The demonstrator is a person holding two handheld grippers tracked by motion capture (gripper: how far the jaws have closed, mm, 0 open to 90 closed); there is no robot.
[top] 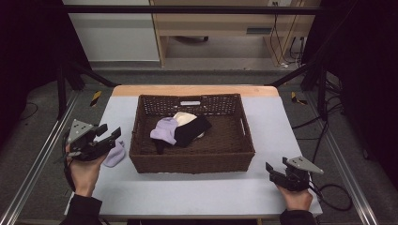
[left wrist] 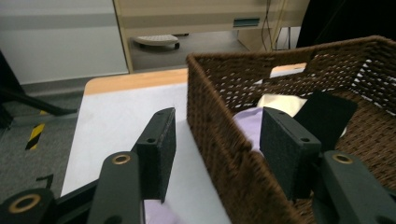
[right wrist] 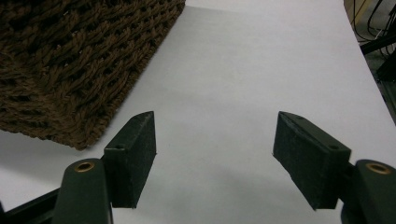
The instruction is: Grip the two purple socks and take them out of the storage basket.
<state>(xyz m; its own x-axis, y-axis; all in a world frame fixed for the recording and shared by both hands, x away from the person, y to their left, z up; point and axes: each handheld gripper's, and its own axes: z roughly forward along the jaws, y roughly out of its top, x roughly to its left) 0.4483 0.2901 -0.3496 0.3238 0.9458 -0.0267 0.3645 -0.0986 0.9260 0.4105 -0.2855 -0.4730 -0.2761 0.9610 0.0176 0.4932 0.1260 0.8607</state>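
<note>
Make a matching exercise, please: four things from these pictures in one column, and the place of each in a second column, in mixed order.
Things:
1. black sock
2. purple sock outside the basket
3. left gripper
4. right gripper

Places:
A. near the table's front right corner
B. on the table, left of the basket
C. inside the basket
D. raised above the purple sock outside the basket

Pairs: 1-C, 2-B, 3-D, 4-A

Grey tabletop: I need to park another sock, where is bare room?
Free: the grey tabletop right of the brown wicker basket, and the strip before it. Crowded: left, by the lilac sock under the left gripper.
</note>
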